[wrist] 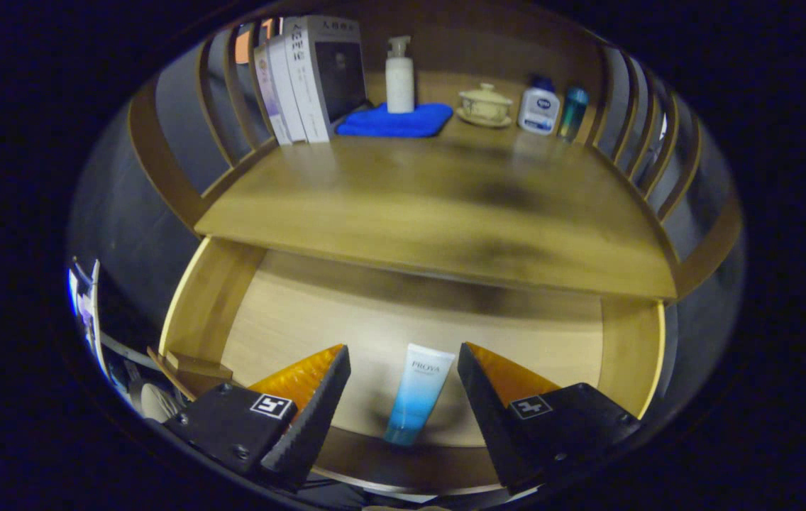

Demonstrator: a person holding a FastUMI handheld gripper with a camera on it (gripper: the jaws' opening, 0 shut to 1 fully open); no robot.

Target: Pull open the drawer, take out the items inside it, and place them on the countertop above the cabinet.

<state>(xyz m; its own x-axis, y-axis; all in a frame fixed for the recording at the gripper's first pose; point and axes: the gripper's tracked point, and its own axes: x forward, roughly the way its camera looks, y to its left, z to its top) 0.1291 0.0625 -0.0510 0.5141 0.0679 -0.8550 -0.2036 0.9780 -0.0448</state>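
Note:
The wooden drawer [233,305] stands pulled open below the countertop [445,213]. A white and blue tube [418,392] lies on the drawer floor near its front wall, cap end toward me. My gripper [403,369] hovers above it, open, with the tube seen in the gap between the two fingers and neither finger touching it.
On the countertop's back stand several books [304,78], a white pump bottle [399,78] on a blue cloth [392,121], a lidded cup on a saucer [486,105], a white bottle [539,106] and a teal bottle [573,113]. Curved wooden slats [630,113] fence both sides.

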